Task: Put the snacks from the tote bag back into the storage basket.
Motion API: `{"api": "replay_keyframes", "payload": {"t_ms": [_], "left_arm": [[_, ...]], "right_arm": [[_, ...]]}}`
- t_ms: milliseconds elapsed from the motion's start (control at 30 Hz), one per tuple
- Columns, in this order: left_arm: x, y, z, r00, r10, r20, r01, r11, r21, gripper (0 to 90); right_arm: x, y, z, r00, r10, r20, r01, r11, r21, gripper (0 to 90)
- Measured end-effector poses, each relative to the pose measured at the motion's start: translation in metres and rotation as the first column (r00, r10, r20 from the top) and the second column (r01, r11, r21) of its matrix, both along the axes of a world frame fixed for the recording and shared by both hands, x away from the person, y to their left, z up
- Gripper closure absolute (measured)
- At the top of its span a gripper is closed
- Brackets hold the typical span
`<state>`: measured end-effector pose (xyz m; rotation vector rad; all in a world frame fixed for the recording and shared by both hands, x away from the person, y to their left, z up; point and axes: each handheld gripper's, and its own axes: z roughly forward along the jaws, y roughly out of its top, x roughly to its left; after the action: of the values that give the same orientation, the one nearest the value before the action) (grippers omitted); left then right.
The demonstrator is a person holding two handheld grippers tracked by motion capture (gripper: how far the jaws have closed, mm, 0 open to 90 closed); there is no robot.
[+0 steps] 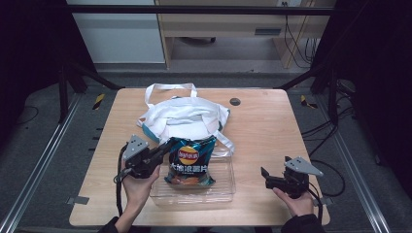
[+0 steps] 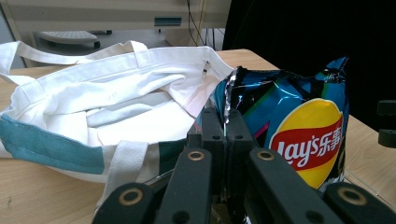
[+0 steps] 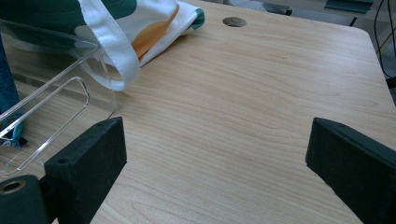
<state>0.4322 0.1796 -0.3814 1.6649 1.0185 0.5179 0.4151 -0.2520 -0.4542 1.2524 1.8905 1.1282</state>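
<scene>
Left tongs (image 2: 225,135) pinching chip bag (image 2: 299,130) seam, logo readable close-up

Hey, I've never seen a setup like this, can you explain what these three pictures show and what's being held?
A person sits at a light wooden table with a hand-held black two-jaw tool in each hand. One picture looks down from above; the other two come from cameras riding on each tool. The left tool is shut on the top edge of a blue crinkly Lay's chip bag, which stands in a clear plastic bin. Behind lies a white cloth tote bag with green trim. The right tool is open, holding nothing, over bare wood.
</scene>
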Motion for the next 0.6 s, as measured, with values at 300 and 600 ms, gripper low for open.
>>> {"api": "replay_keyframes", "payload": {"t_ms": [300, 600], "left_arm": [[0.008, -0.001, -0.003, 1.0000, -0.001, 0.007, 0.001, 1.0000, 0.004, 88.7], [0.015, -0.002, -0.005, 0.9997, -0.007, 0.023, 0.006, 0.9998, 0.021, 87.5]], "right_arm": [[0.001, 0.000, 0.000, 1.0000, -0.001, 0.000, 0.001, 1.000, 0.000, 5.4], [0.001, 0.001, -0.001, 1.0000, -0.001, -0.003, 0.001, 1.000, 0.000, 5.4]]}}
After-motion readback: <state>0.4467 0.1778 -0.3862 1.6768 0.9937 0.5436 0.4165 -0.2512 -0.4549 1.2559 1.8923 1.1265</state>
